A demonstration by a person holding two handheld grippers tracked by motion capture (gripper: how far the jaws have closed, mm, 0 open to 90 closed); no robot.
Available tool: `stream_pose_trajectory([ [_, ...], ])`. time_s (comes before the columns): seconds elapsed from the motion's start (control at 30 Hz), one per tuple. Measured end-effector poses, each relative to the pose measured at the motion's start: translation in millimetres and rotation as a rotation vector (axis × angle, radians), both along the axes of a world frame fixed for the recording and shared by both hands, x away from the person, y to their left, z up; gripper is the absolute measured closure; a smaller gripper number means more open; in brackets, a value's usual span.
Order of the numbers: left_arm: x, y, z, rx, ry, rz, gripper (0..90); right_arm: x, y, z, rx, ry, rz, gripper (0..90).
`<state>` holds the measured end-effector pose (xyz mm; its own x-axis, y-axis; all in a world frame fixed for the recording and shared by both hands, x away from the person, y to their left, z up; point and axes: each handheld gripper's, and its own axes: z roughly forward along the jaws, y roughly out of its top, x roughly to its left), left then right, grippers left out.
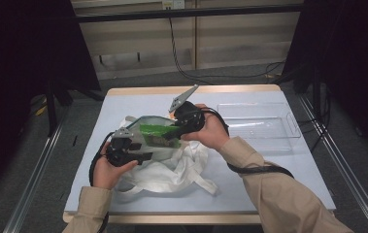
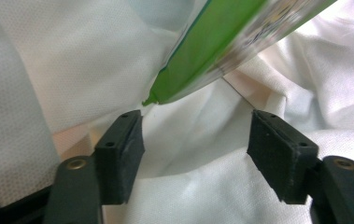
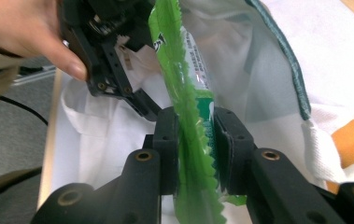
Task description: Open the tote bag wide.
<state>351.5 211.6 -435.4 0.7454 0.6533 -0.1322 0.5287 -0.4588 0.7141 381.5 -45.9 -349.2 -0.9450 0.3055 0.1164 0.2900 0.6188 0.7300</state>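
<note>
surface (image 1: 278, 160): light blue, with the white bag slumped near its front-left corner
clear tray (image 1: 259, 121): back-right corner, nothing in it
white bag (image 1: 172, 170): mouth open, packet's lower end poking in
green packet (image 3: 188, 116): long axis along the right gripper's fingers, just above the left gripper's
right gripper (image 3: 197, 135): fingers clamped on the packet
left gripper (image 2: 198, 149): fingers spread, nothing pinched, bag cloth behind

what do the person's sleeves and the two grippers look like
Both sleeves are beige. The left gripper and right gripper are black, each topped by a grey three-cornered plate, with a black cable trailing. The pads are black blocks with small screw holes.
</note>
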Motion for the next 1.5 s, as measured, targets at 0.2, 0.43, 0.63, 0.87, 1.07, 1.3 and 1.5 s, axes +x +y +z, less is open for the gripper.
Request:
stream_pose_trajectory([
  [0.2, 0.8, -1.4, -1.5, -0.009, -0.007, -0.010, 28.9, -0.4, -1.3, 14.0, 0.003, 0.036, 0.008, 72.5],
  [0.43, -0.8, -0.9, 0.9, -0.008, -0.023, -0.003, 25.7, 0.8, -5.2, 25.9, -0.006, 0.068, 0.015, 72.5],
  [0.63, -2.1, -2.4, 0.9, -0.007, -0.017, 0.002, 22.3, -0.6, -12.3, 35.2, -0.012, 0.083, 0.019, 72.5],
  [0.87, -1.7, -4.0, 0.1, 0.001, -0.014, 0.000, 19.9, -2.6, -22.5, 40.2, -0.016, 0.095, 0.007, 72.4],
  [1.07, -0.4, -5.4, 1.0, -0.014, -0.014, 0.000, 18.7, -4.9, -28.3, 43.3, -0.002, 0.120, 0.006, 72.4],
  [1.3, 1.4, -5.7, 0.5, 0.002, -0.015, -0.002, 18.5, -6.7, -32.0, 48.2, -0.004, 0.145, 0.017, 72.4],
  [1.5, 1.0, -8.0, 0.1, 0.002, -0.019, -0.001, 18.2, -8.5, -36.8, 49.2, -0.002, 0.165, 0.011, 72.4],
])
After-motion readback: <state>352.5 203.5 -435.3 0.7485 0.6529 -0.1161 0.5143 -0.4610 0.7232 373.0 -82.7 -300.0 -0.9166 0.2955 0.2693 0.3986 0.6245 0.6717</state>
